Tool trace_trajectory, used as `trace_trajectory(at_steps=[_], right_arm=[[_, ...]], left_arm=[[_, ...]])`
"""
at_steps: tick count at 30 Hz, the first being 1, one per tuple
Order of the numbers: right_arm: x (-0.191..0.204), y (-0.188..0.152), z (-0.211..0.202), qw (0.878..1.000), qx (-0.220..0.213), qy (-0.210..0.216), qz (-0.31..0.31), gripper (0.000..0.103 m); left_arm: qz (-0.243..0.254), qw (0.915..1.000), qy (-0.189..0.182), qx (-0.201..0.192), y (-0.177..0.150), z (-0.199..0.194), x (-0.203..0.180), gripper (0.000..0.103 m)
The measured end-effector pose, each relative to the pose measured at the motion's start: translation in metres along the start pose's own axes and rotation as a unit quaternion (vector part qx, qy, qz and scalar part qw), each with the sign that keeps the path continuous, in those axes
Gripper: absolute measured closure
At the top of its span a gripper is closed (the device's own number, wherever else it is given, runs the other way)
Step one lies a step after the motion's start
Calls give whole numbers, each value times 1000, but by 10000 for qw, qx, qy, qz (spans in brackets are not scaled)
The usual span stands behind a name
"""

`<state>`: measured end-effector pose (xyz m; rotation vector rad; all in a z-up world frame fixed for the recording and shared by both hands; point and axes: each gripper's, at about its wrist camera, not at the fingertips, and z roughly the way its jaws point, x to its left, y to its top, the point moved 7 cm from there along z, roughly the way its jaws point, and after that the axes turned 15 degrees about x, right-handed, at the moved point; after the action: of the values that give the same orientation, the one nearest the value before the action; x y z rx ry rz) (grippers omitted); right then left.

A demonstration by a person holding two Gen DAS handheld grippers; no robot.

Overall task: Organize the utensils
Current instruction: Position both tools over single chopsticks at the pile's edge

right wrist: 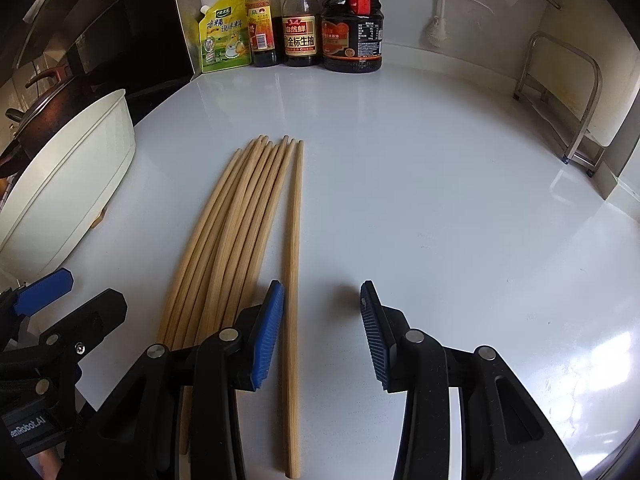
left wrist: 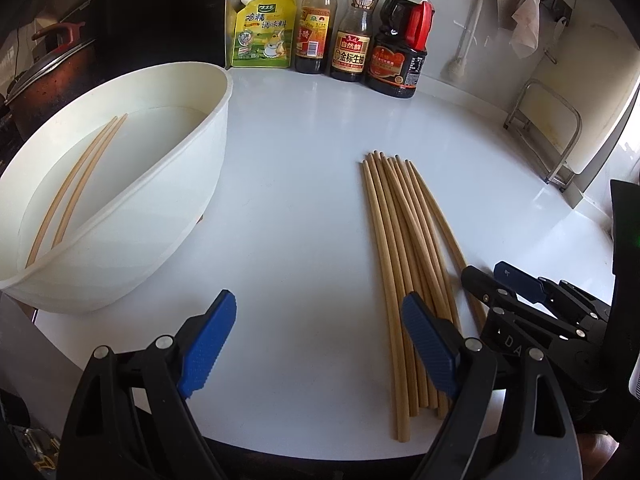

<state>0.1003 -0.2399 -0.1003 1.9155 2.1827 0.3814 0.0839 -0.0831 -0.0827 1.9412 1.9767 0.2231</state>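
Observation:
Several wooden chopsticks (left wrist: 404, 248) lie in a bundle on the white counter; they also show in the right wrist view (right wrist: 236, 224). One chopstick (right wrist: 293, 264) lies slightly apart on the bundle's right. A white basin (left wrist: 188, 184) at the left holds two chopsticks (left wrist: 76, 188). My left gripper (left wrist: 316, 344) is open and empty, left of the bundle, its right finger over the chopsticks' near ends. My right gripper (right wrist: 322, 332) is open and empty, with the separate chopstick lying just inside its left finger.
Sauce bottles (left wrist: 352, 32) and a yellow seasoning pouch (left wrist: 262, 32) stand at the back wall. A metal rack (right wrist: 568, 96) stands at the right. A lidded pot (left wrist: 44, 76) sits behind the basin. The basin also shows at the left of the right wrist view (right wrist: 72, 184).

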Motion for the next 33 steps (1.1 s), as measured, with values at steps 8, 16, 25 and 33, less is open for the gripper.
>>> trace_trajectory(at_steps=[8,16,25,33], right_arm=[[-16,-1,-2,9998,-67,30,197,65],[-27,-3,-4,9990,-139,224,362,64],[-26,-1,-3,9992,-206,122,326,64],[-25,-1,-1,9994,-195,30,270,64]], left_arm=[[-104,9998,104,141,5,15,0,19],[6,9996,249,135,8,21,-9,19],[75,9990,395,174,11,27,-10,19],[80,9979,608,194,14,32,-8,17]])
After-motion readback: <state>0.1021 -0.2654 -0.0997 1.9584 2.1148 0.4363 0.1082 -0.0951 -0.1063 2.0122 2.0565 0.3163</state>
